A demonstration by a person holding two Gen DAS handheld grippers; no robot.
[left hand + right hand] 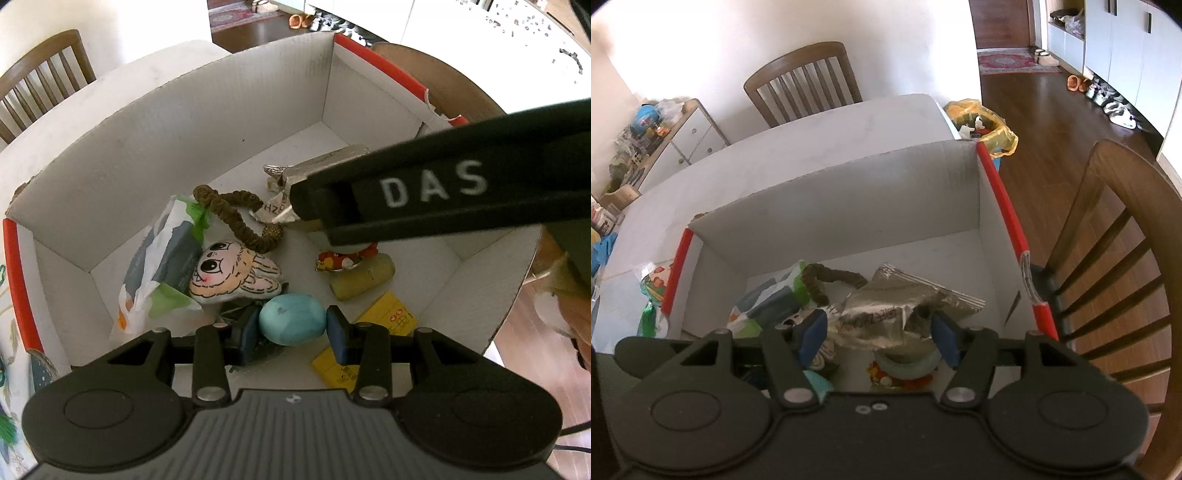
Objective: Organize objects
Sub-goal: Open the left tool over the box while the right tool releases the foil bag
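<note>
Step in hand: we judge this to be the dropping-off stage; both tools reach down into the white cardboard box (184, 122), each with an item to add to the pile already there.
Left gripper (291, 325): pinching the blue egg-shaped object (291, 324); both blue pads press its sides, and it hangs low over the box floor near the front wall.
Right gripper (879, 332): jaws partly spread, with the crumpled silver foil wrapper (897, 310) lying between the pads; we see a gap at the left pad, so we read it as let go or nearly so, though the right side is too shadowed to be sure.
Where the wrapper lies: toward the middle of the box, resting on or against the other items, just beside the brown braided cord (236, 218).
Already in the box: a white and green plastic bag (162, 266), a cartoon plush face (232, 275), a red spotted keychain (343, 260) touching a yellowish cylinder (364, 280), and yellow cards (388, 315) at the front.
Box setting: it sits on a white table (831, 125), with a wooden chair (801, 81) behind.
Next move, left: we think the egg needs a bare patch of floor; the spot between the plush and the yellow cards looks free, so lower, then spread the jaws.
Next move, right: lift straight out, checking the foil does not cling to a pad.
Risk: the egg looks smooth and round, so it may roll once released.
</note>
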